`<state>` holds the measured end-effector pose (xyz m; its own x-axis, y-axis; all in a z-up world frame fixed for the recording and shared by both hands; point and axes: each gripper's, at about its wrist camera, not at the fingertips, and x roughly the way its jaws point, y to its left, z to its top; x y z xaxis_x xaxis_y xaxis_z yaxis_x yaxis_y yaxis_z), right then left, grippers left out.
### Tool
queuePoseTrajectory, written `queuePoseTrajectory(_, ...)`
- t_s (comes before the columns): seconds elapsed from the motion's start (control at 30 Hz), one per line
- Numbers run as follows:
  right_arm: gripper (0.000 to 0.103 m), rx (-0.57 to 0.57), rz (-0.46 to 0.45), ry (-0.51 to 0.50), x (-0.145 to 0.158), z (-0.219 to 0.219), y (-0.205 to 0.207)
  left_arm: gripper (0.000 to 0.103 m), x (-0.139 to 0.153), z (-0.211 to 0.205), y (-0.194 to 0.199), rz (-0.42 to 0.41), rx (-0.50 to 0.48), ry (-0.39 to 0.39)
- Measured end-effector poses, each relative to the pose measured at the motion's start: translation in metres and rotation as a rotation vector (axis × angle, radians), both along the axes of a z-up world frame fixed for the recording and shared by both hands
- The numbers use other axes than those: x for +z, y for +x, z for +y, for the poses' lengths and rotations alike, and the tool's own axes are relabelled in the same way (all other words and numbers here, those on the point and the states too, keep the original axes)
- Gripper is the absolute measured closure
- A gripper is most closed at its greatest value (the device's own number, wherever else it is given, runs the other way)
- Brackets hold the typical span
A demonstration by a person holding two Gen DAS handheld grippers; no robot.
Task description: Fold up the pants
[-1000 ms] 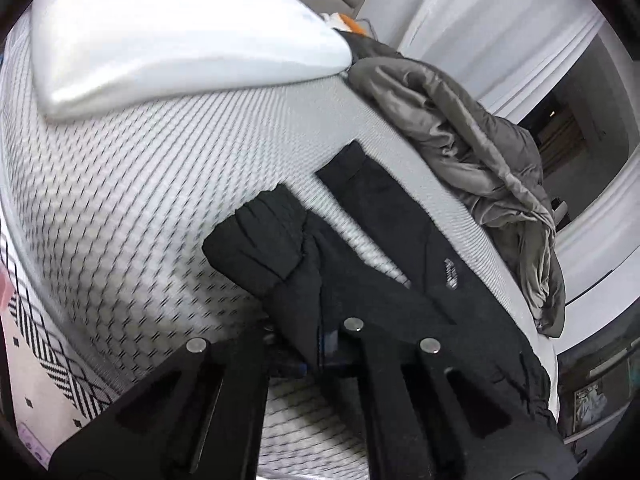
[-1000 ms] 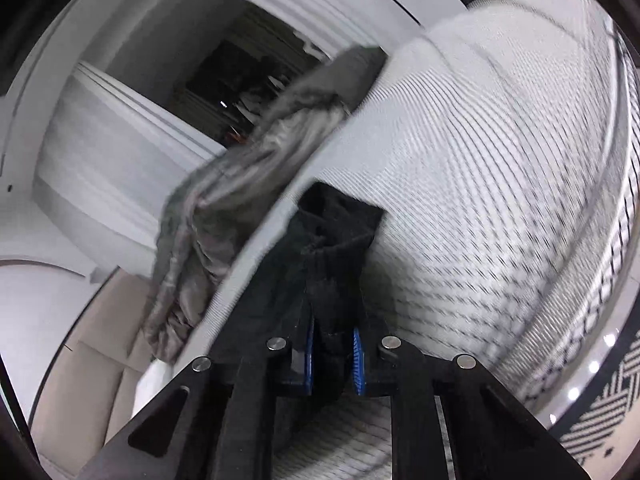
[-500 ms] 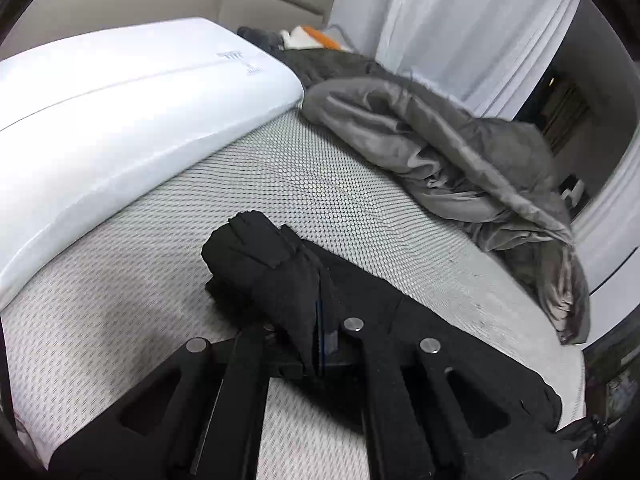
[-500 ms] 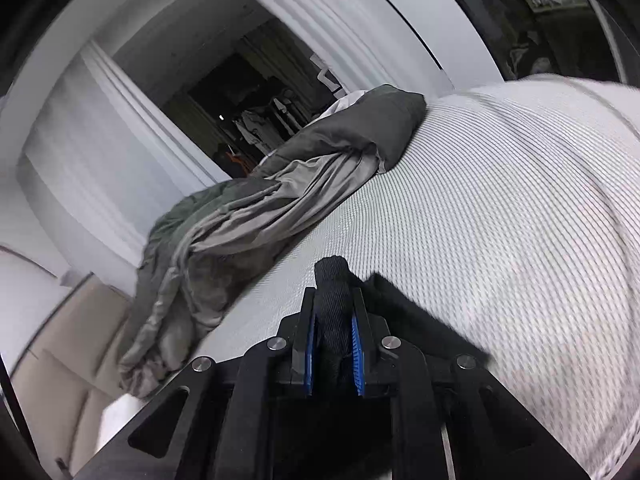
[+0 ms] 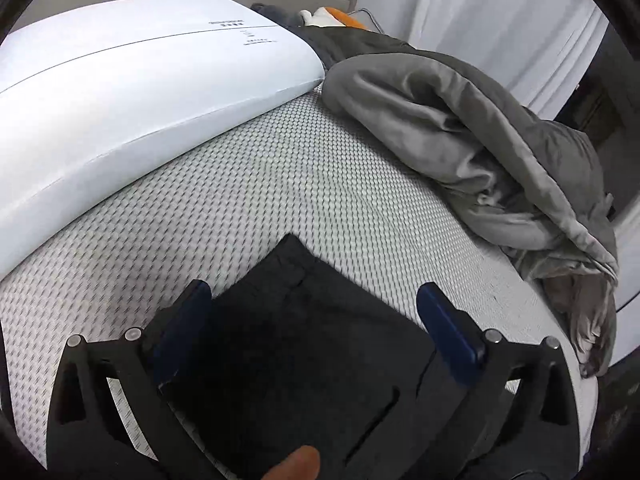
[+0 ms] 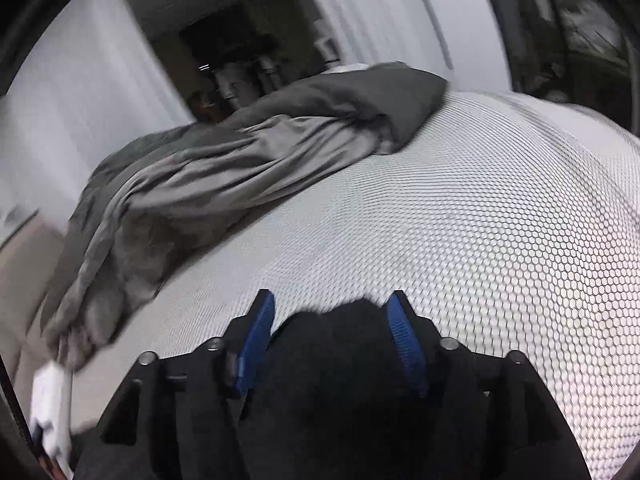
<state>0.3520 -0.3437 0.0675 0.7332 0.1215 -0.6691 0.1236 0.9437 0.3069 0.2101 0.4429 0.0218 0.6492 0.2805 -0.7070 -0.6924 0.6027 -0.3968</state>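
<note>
The black pants (image 5: 304, 344) lie flat on the white mesh mattress (image 5: 280, 184). In the left wrist view my left gripper (image 5: 312, 312) is open, its blue pads (image 5: 448, 332) spread wide to either side of the pants' corner and holding nothing. In the right wrist view my right gripper (image 6: 330, 320) is open too. A bunched black fold of the pants (image 6: 344, 360) lies between its blue pads (image 6: 404, 336), which stand apart from the cloth.
A white pillow (image 5: 132, 92) lies at the head of the bed on the left. A crumpled grey duvet (image 5: 480, 140) runs along the far side of the mattress (image 6: 460, 208), also shown in the right wrist view (image 6: 224, 176). White curtains hang behind.
Both grippers were shut on black pants fabric and have opened. The pants have dropped flat on the mattress. Both grippers now sit lower and closer to the bed.
</note>
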Motion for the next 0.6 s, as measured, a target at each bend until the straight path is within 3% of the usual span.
queuePoseTrajectory(0.1, 0.03, 0.057, -0.003, 0.059, -0.002, 0.009, -0.033, 0.001, -0.001, -0.015, -0.03, -0.003, -0.021, -0.007)
queuePoseTrajectory(0.17, 0.03, 0.095, 0.035, 0.1, -0.005, 0.012, -0.05, 0.007, -0.007, -0.027, -0.047, 0.008, -0.032, -0.052)
queuePoseTrajectory(0.23, 0.03, 0.115, 0.032, 0.135, -0.002, 0.015, -0.07, 0.034, -0.017, -0.04, -0.076, -0.012, -0.066, -0.136)
queuePoseTrajectory(0.3, 0.03, 0.147, 0.02, 0.146, 0.001, 0.018, -0.089, 0.042, -0.032, -0.05, -0.095, -0.03, -0.099, -0.257)
queuePoseTrajectory(0.37, 0.025, 0.163, 0.01, 0.163, -0.001, 0.019, -0.105, 0.051, -0.045, -0.063, -0.114, -0.112, -0.129, -0.352)
queuePoseTrajectory(0.47, 0.024, 0.168, 0.029, 0.197, -0.014, 0.02, -0.116, 0.052, -0.052, -0.078, -0.103, -0.107, -0.165, -0.332)
queuePoseTrajectory(0.57, 0.024, 0.162, 0.055, 0.216, -0.029, 0.019, -0.112, 0.058, -0.062, -0.079, -0.084, -0.08, -0.167, -0.32)
queuePoseTrajectory(0.6, 0.024, 0.17, 0.064, 0.228, -0.034, 0.019, -0.111, 0.065, -0.066, -0.077, -0.078, -0.08, -0.164, -0.324)
